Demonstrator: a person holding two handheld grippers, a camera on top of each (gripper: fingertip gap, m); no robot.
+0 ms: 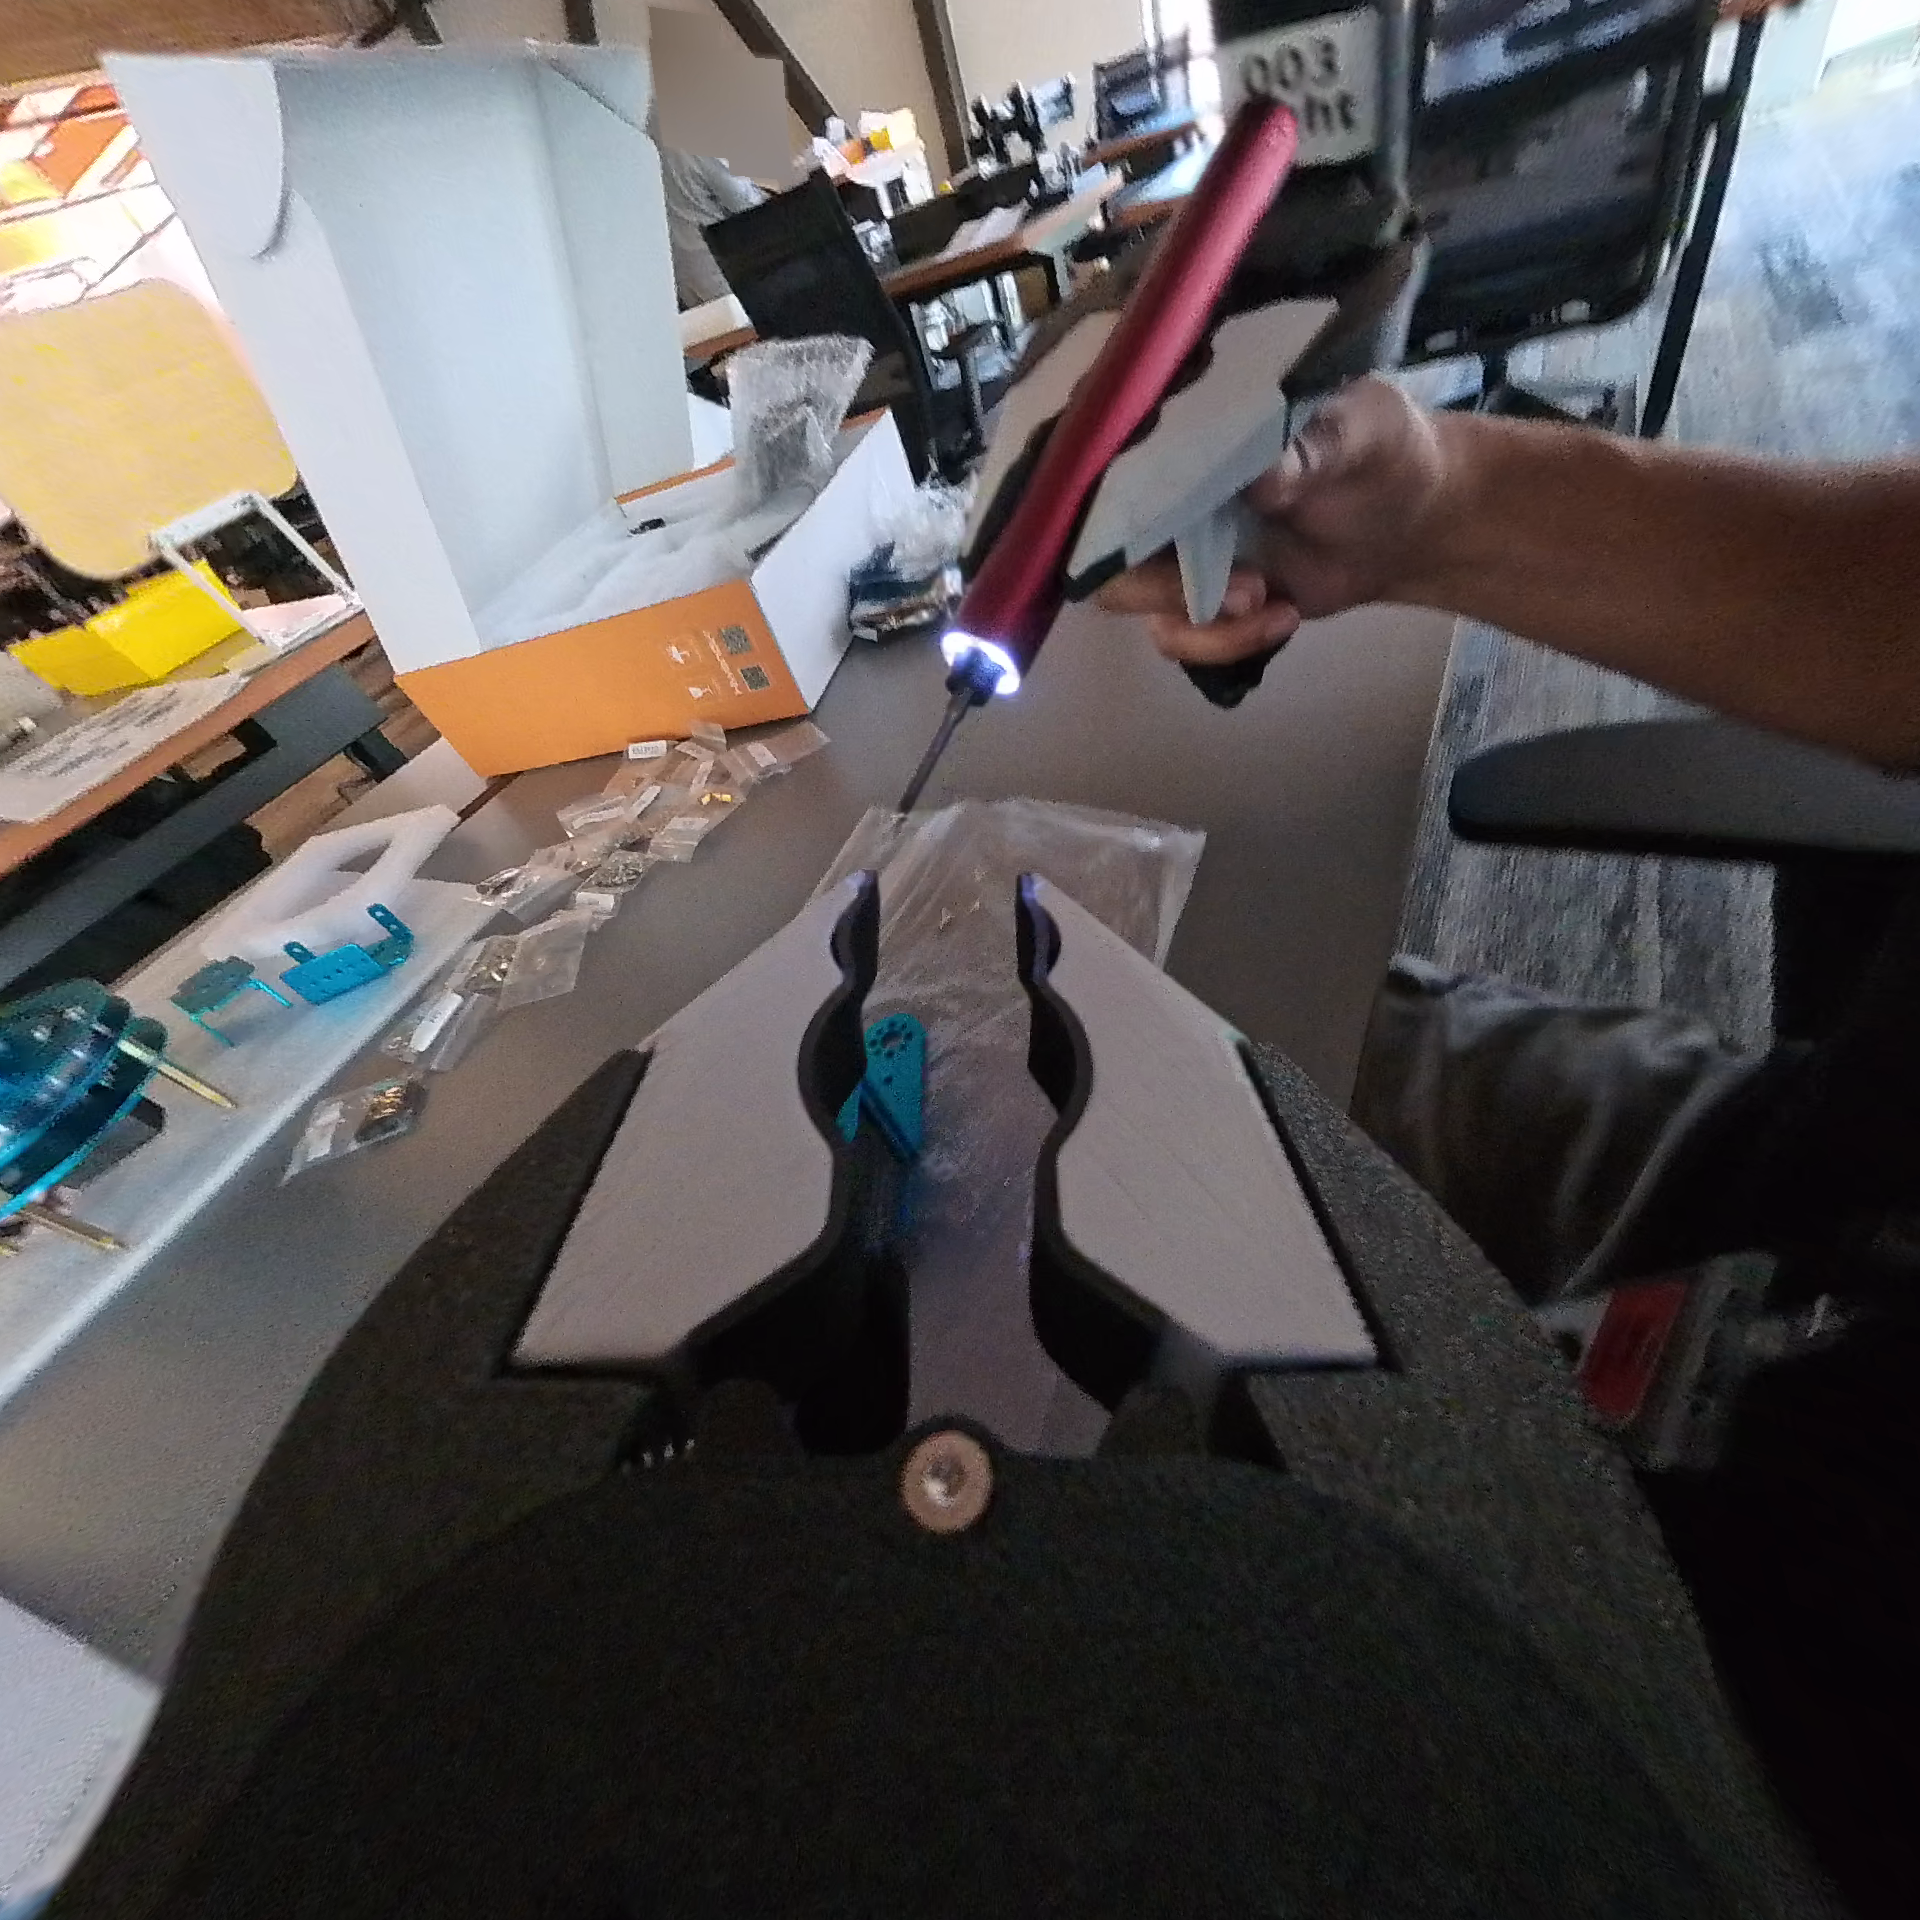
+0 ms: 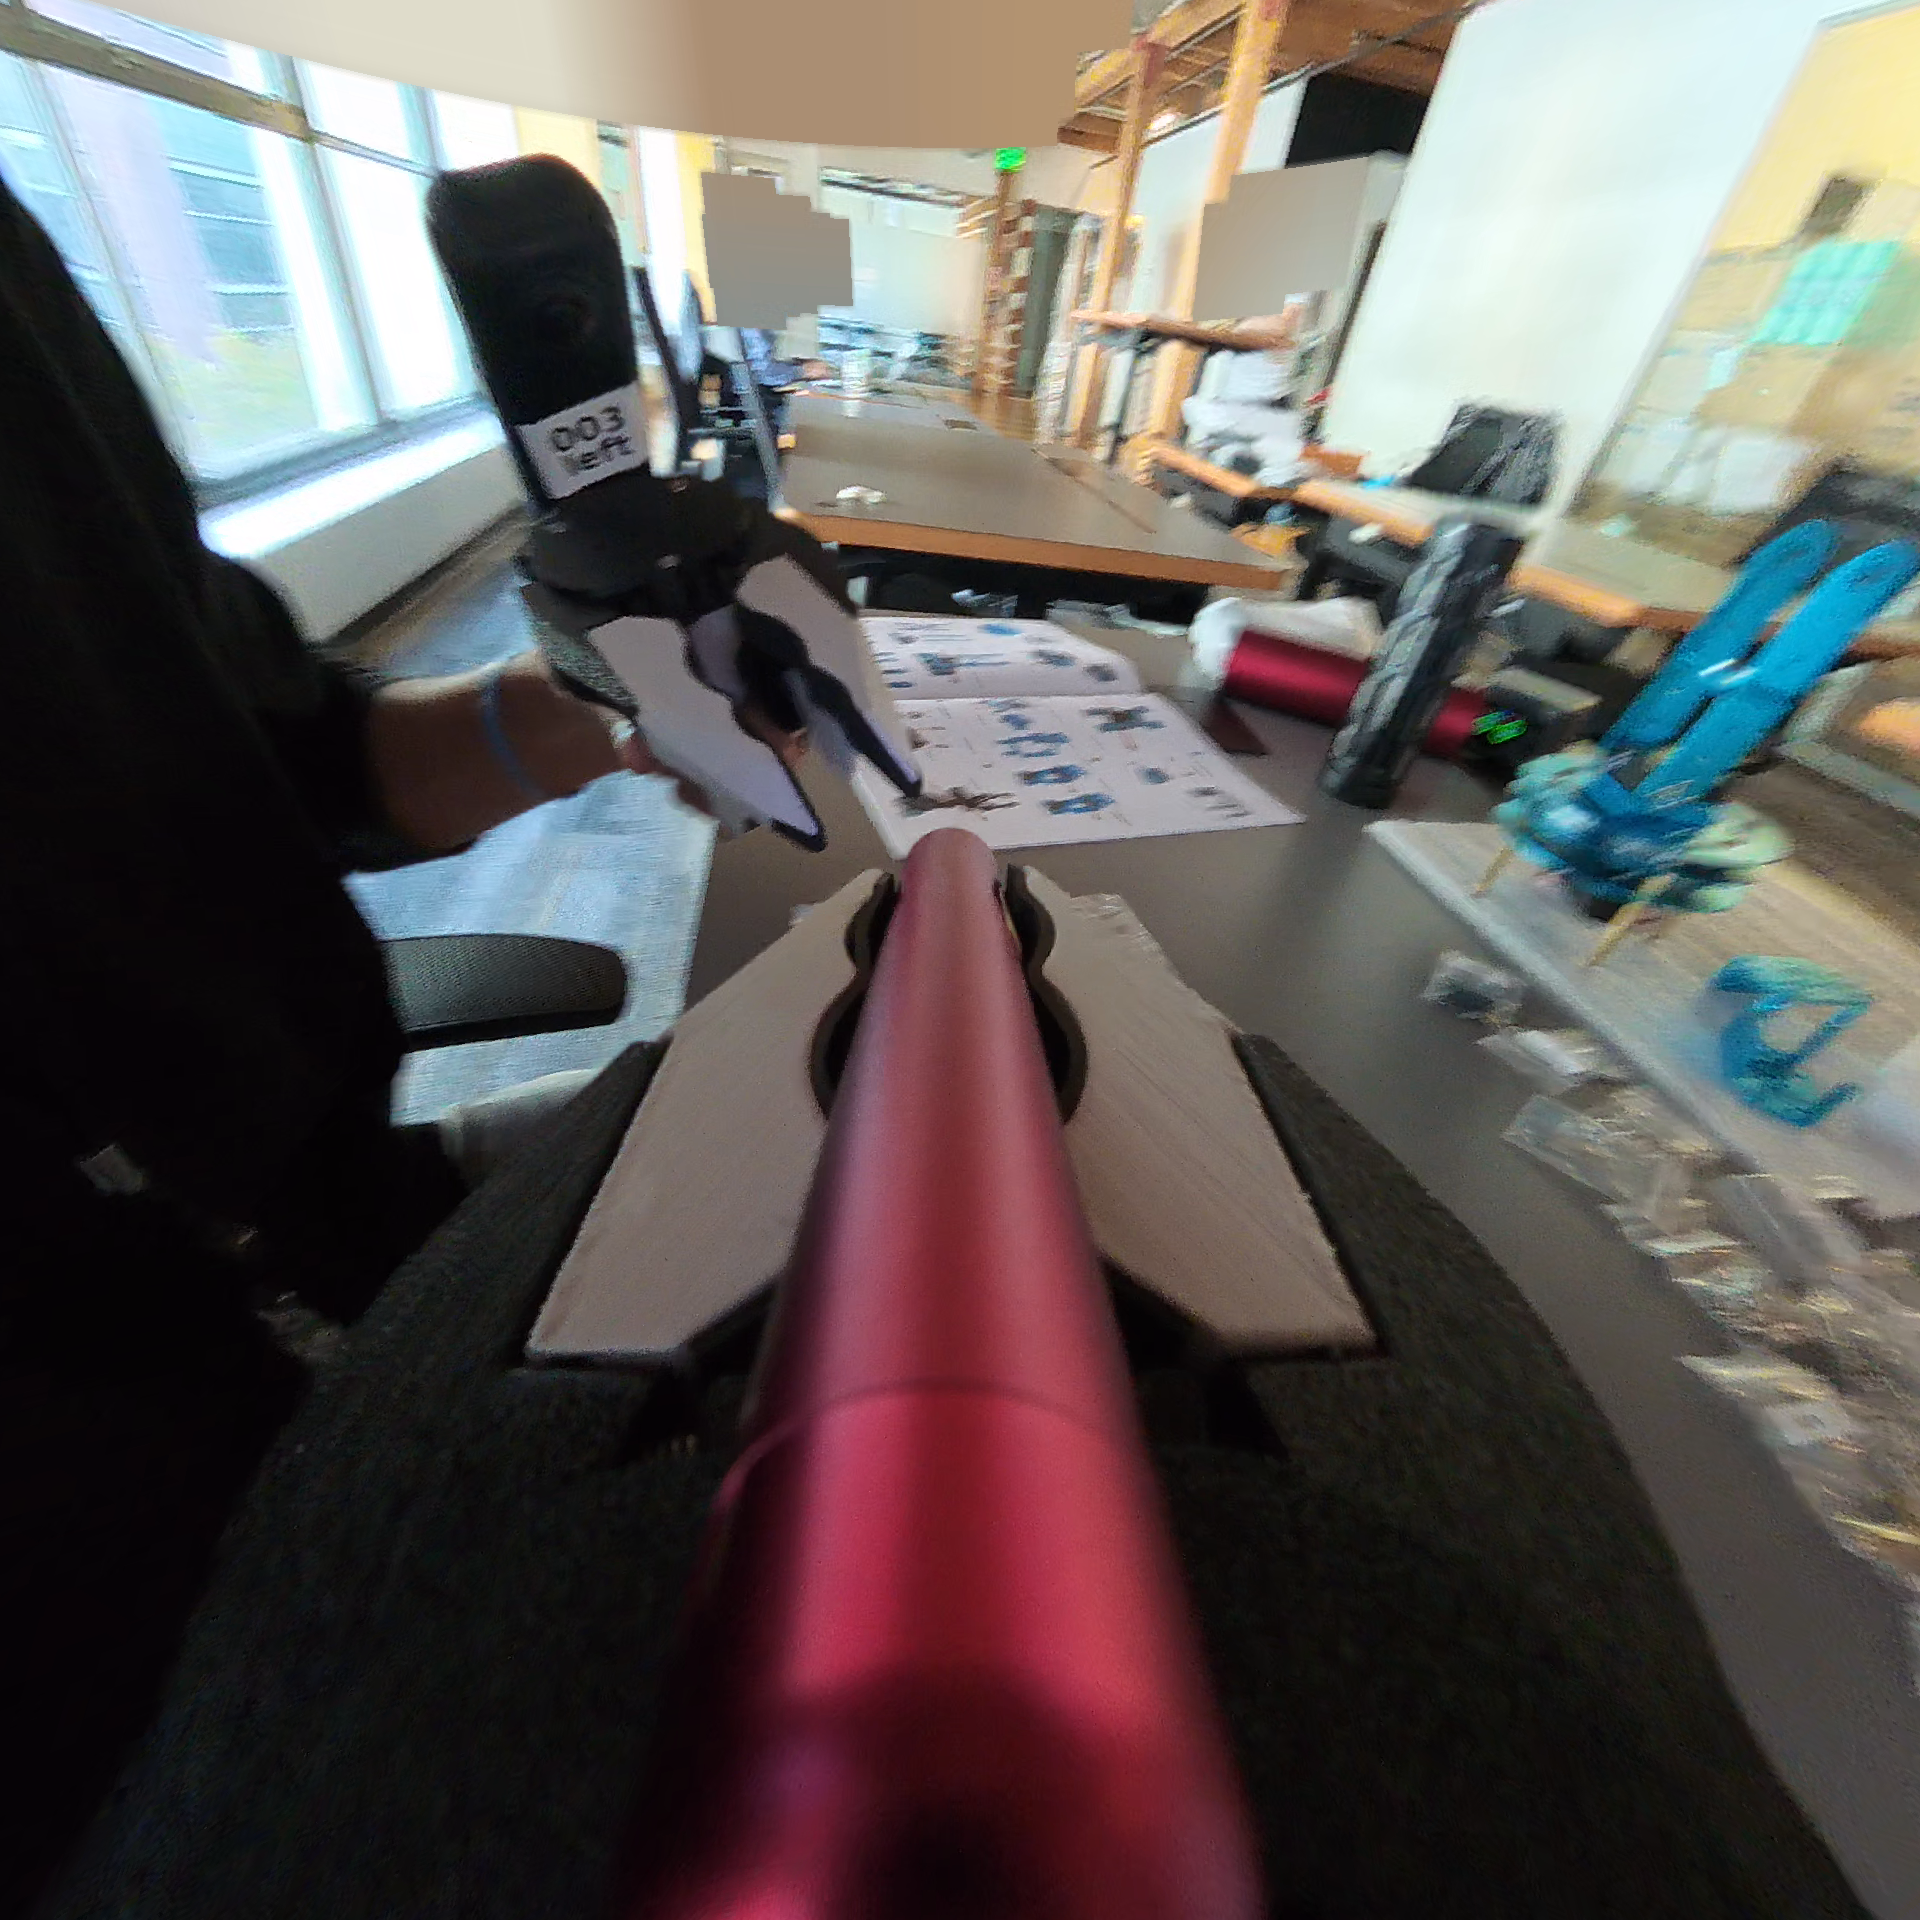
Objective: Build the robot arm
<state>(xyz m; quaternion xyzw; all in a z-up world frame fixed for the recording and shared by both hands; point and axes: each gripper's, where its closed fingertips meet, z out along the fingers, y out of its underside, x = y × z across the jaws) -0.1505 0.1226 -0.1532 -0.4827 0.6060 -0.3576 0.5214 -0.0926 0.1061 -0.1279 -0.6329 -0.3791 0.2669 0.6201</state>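
Observation:
My left gripper (image 1: 945, 888) is open above a clear plastic bag (image 1: 1091, 862) on the dark table (image 1: 1299, 831). A blue perforated metal bracket (image 1: 885, 1081) lies below and between its fingers, close to the left one; I cannot tell whether it is inside the bag. My right gripper (image 2: 951, 883) is shut on a red electric screwdriver (image 2: 935, 1247). In the left wrist view the screwdriver (image 1: 1122, 384) slants down from the right gripper (image 1: 1164, 436), its light ring lit. Its bit (image 1: 935, 748) touches the bag's far edge. The left gripper (image 2: 857, 805) shows ahead in the right wrist view.
An open white and orange box (image 1: 582, 675) stands at the back left. Small bags of hardware (image 1: 623, 831), blue brackets (image 1: 343, 961) and white foam (image 1: 343, 862) lie left. An open booklet (image 2: 1070, 748), a black bottle (image 2: 1403, 665) and a blue assembly (image 2: 1704, 748) stand ahead. A chair armrest (image 1: 1662, 779) is right.

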